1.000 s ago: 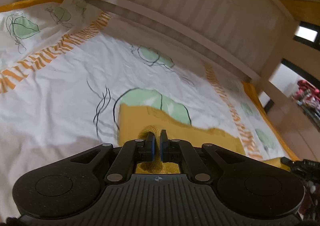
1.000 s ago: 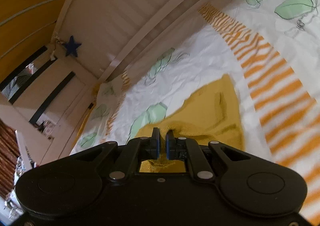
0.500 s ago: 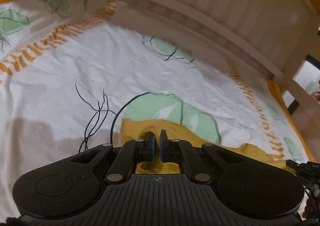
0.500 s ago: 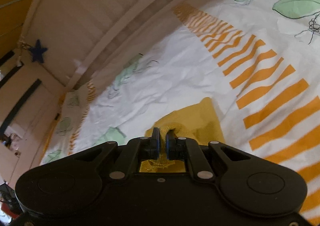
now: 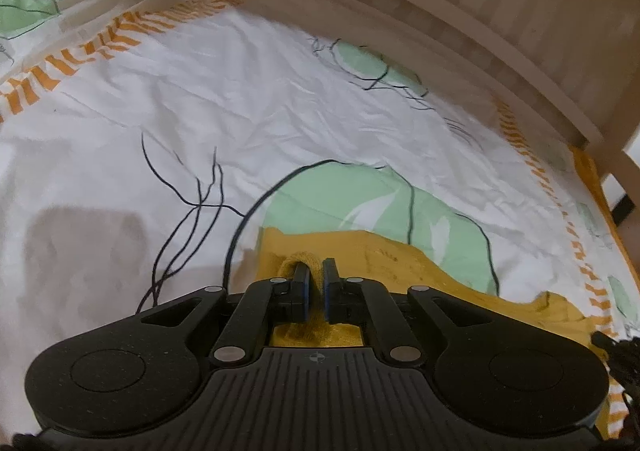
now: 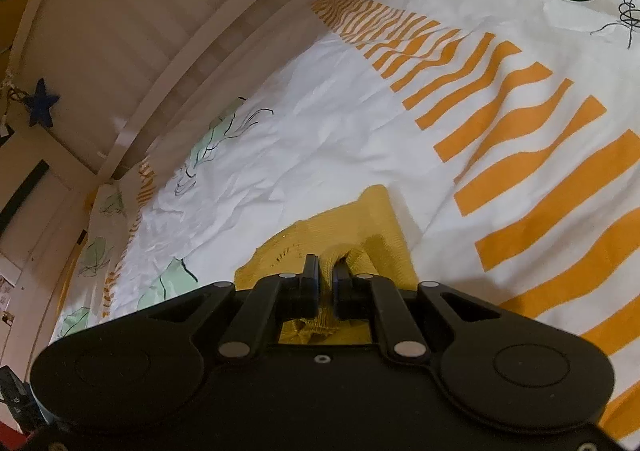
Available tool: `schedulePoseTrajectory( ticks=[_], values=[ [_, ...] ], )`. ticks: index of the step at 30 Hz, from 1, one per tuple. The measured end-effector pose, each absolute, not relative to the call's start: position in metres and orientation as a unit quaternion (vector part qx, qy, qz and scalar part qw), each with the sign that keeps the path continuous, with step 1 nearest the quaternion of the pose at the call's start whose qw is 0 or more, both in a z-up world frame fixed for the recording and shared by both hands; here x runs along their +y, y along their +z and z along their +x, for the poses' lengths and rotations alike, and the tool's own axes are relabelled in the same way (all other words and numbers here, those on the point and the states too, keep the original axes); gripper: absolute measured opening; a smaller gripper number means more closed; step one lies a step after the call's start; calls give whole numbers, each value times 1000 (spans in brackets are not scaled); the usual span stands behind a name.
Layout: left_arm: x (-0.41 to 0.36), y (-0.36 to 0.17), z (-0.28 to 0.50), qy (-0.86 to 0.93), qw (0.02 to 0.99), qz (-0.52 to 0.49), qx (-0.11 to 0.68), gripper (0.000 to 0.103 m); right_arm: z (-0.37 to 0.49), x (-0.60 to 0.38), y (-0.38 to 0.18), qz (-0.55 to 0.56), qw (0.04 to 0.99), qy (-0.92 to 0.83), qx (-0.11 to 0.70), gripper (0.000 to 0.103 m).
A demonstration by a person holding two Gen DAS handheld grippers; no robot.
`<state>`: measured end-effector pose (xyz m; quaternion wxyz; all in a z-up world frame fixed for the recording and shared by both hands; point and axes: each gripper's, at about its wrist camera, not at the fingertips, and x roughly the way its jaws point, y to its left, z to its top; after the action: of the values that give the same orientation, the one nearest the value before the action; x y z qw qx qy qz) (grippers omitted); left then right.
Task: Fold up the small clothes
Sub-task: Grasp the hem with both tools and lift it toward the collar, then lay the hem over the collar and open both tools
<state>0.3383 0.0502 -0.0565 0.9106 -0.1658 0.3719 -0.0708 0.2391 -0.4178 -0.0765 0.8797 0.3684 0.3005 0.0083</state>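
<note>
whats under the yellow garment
The yellow garment lies on the white printed bedsheet, partly over a green leaf print. Both grippers, left and right, pinch its edges. What lies beneath its middle is covered.

The left claw (image 5: 316, 279) is matte black plastic with two slim fingers carrying blue pads (image 5: 306, 291). Angled link bars carry round silver rivets, a ribbed plate bears a small white crosshair mark, and a round disc sits on either side. The right claw (image 6: 326, 277) is alike, its plate smooth with one centre screw.
</note>
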Motion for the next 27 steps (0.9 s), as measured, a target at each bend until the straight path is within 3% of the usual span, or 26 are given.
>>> schedulePoseTrajectory(
  ticks=[6,8,10,14,15,16,17,18,19,27],
  values=[
    [59,-65,350,-74,895,-202,390,7,242,-416,-76,368,880,0,300,16],
    [60,-63,349,-70,896,-202,390,14,243,-416,-75,367,881,0,299,17],
    [59,-60,347,-56,906,-187,376,38,244,-416,-74,365,882,-2,298,21],
    [64,-51,349,-41,917,-168,359,48,246,-418,-71,364,883,-4,297,23],
    [65,-49,350,-38,917,-165,361,50,246,-418,-71,364,883,-4,296,29],
    [67,-46,350,-36,918,-161,361,55,246,-418,-70,364,884,-3,294,46],
    [67,-43,349,-35,920,-155,358,59,245,-418,-68,361,887,-6,288,56],
    [67,-39,346,-36,923,-147,354,62,243,-418,-64,356,892,-12,278,76],
    [66,-35,343,-39,925,-138,351,62,242,-418,-61,350,898,-17,267,82],
    [34,-26,306,-97,929,-41,354,62,231,-403,-31,262,927,-23,266,82]
  ],
)
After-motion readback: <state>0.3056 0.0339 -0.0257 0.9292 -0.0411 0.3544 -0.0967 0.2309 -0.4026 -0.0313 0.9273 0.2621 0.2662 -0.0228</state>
